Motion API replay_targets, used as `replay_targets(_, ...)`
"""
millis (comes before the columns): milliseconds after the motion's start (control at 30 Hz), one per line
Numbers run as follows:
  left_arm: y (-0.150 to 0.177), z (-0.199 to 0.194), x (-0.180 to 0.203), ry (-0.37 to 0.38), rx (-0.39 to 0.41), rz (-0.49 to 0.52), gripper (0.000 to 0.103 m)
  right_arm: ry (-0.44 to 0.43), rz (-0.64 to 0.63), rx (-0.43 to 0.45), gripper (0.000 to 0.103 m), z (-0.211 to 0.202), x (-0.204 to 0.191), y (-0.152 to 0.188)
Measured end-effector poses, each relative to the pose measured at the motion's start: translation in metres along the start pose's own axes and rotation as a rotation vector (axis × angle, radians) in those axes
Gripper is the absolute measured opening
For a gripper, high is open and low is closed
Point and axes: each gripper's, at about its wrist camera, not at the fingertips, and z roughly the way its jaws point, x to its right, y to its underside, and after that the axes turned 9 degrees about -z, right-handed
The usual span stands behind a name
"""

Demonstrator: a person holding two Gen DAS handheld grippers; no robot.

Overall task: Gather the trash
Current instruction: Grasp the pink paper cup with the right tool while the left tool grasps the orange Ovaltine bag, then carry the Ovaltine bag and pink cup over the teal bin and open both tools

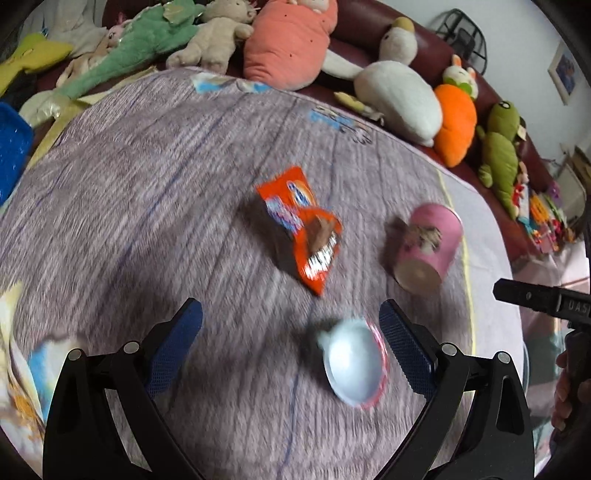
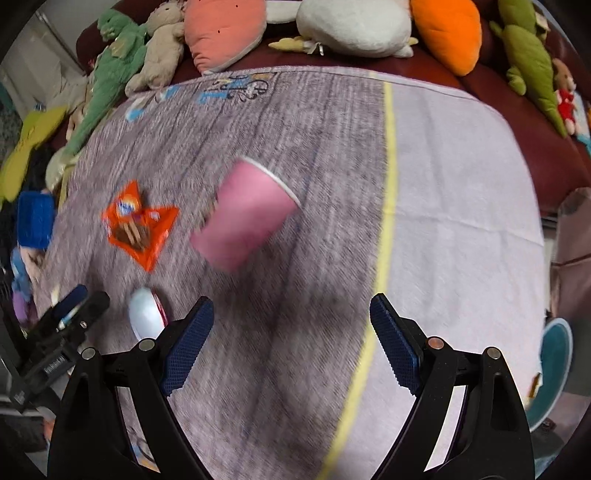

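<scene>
An orange snack wrapper lies crumpled on the purple blanket. A pink paper cup lies on its side to its right. A small white tub with a pink rim lies nearest me. My left gripper is open and empty, with the tub just inside its right finger. My right gripper is open and empty, with the pink cup ahead of it. The wrapper and the tub show at its left.
Several plush toys line a dark red sofa behind the blanket. A blue object sits at the left edge. A teal round object shows at the right. The other gripper's body shows at the right.
</scene>
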Motion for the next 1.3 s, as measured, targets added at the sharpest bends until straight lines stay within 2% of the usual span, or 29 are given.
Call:
replay_targets(300,-0.033,0.03,-0.004,0.004,-0.026,-0.028,0.096,-0.087,0.065,-0.023,0.082,0.048,-0.012,-0.052)
replay_targets(467,-0.045,0.04,0.0,0.003,-0.026,-0.041,0.096,-0.145,0.113,-0.061,0.082,0.08,-0.009,-0.057)
replay_targets(567,-0.049,0.049,0.007,-0.004,-0.031,-0.034,0.096,-0.207,0.133,-0.039,0.074,0.087,-0.005,-0.054)
replay_targets(700,-0.052,0.066,0.014,-0.024,-0.043,-0.032,0.096,-0.201,0.088,-0.024,0.063,0.078,-0.005,-0.051)
replay_targets(867,-0.049,0.088,0.019,-0.035,-0.071,-0.032,0.096,-0.121,0.06,-0.009,0.062,0.066,0.009,-0.042)
replay_targets(900,-0.047,0.088,0.021,-0.047,-0.055,-0.022,0.091,-0.111,0.058,-0.005,0.062,0.064,0.013,-0.039)
replay_targets(933,-0.044,0.087,0.023,-0.067,-0.042,-0.008,0.082,-0.107,0.059,-0.004,0.062,0.063,0.016,-0.038)
replay_targets(967,-0.043,0.086,0.026,-0.098,-0.034,0.006,0.063,-0.101,0.059,-0.002,0.062,0.062,0.019,-0.036)
replay_targets(1000,-0.041,0.084,0.028,-0.123,-0.019,0.021,0.051,-0.095,0.059,0.002,0.062,0.06,0.023,-0.033)
replay_targets(1100,-0.039,0.076,0.03,-0.133,-0.007,0.025,0.045,-0.083,0.059,0.011,0.062,0.055,0.031,-0.025)
replay_targets(1300,-0.03,0.05,0.049,-0.126,0.028,0.062,0.044,-0.082,0.081,0.031,0.062,0.041,0.048,-0.008)
